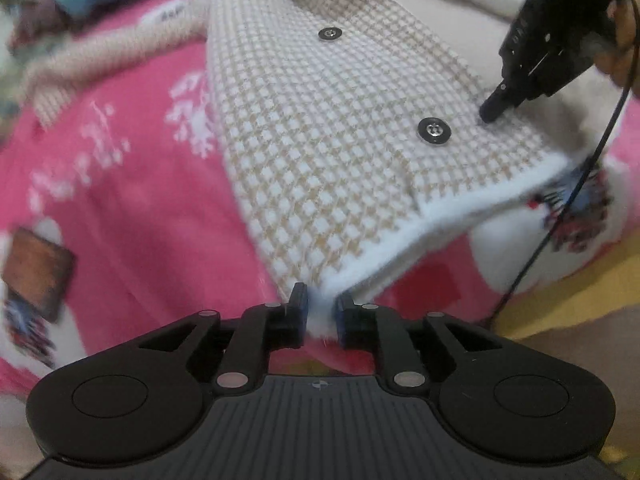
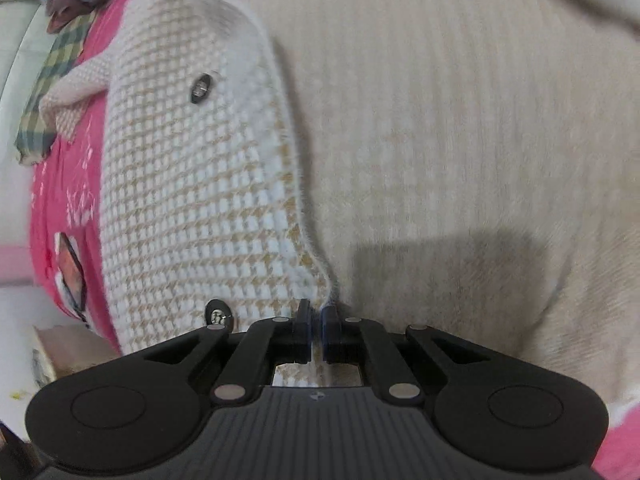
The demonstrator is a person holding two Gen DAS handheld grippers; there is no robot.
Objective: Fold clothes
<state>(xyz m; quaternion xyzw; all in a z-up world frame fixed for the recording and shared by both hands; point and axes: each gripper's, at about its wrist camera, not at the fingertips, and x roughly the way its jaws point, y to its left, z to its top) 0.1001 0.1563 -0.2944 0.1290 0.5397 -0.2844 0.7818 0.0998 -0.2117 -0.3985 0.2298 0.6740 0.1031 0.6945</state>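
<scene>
While the houndstooth cardigan [image 1: 320, 128] is lying spread across the pink bedspread [image 1: 132, 208], you are gripping it with both tools. Your left gripper [image 1: 322, 314] is pinching the fuzzy white hem corner nearest its camera; the jaws are standing almost closed, parted only by the tuft of fabric squeezed between the blue pads [image 1: 303, 312]. From that corner the checked front panel is rising and stretching away toward the top of the left wrist view, with two metal snap buttons [image 1: 434, 131] showing along its edge.

Your right gripper [image 2: 316, 320] is pressing down on the same garment, and its jaws are likewise nearly closed, leaving a thin slit where the panel's edge is running in between the pads [image 2: 328, 316]. In the left wrist view the tip of that gripper is touching the panel just beside the nearer button. To the right of the edge, the plain cream ribbed inside [image 2: 460, 140] of the cardigan is lying exposed. A sleeve [image 1: 104, 64] is trailing out to the left over the bedspread, and a black cable [image 1: 560, 216] is hanging from your right tool.
</scene>
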